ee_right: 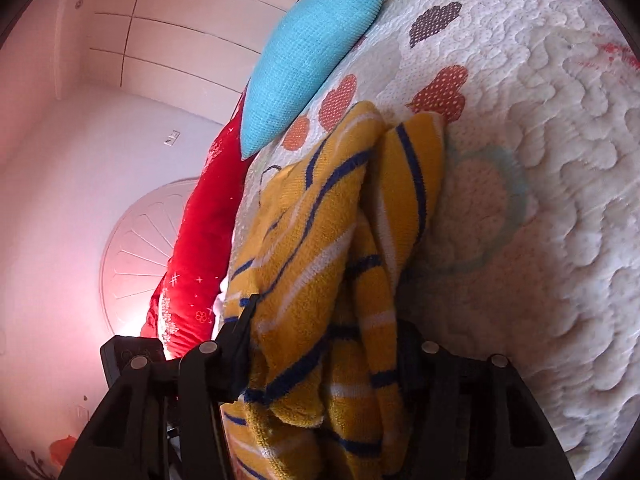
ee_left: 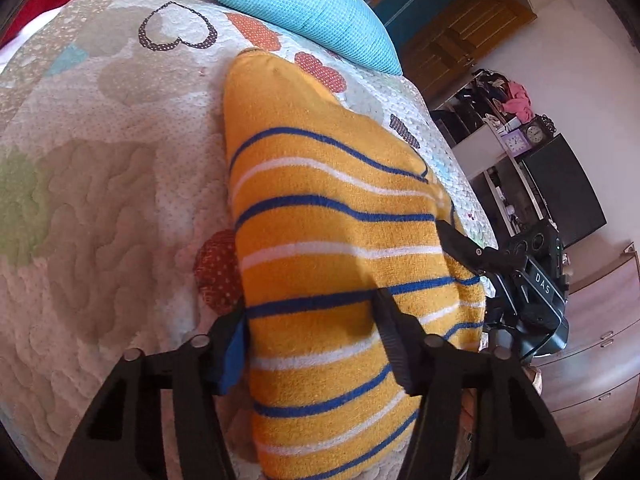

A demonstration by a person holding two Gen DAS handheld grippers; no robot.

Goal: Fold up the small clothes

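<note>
Both grippers held the striped garment bunched over the quilted bed.

The yellow garment (ee_left: 340,240) with blue and white stripes lay on the quilt (ee_left: 100,220), running from about 12 o'clock down to 6 in the left wrist view, with a turquoise pillow (ee_left: 296,8) beyond it at 12 o'clock. The left gripper (ee_left: 316,340) stood about half open with the near end of the cloth filling the gap — both pads seemed pressed against it. The right gripper (ee_right: 328,344) stood likewise around a thick bunched wad of the same garment, and appeared at 3 o'clock in the left view. To fold it well, both grips should probably keep level tension — lift together and lay the fold edge to edge, without dragging the quilt.
</note>
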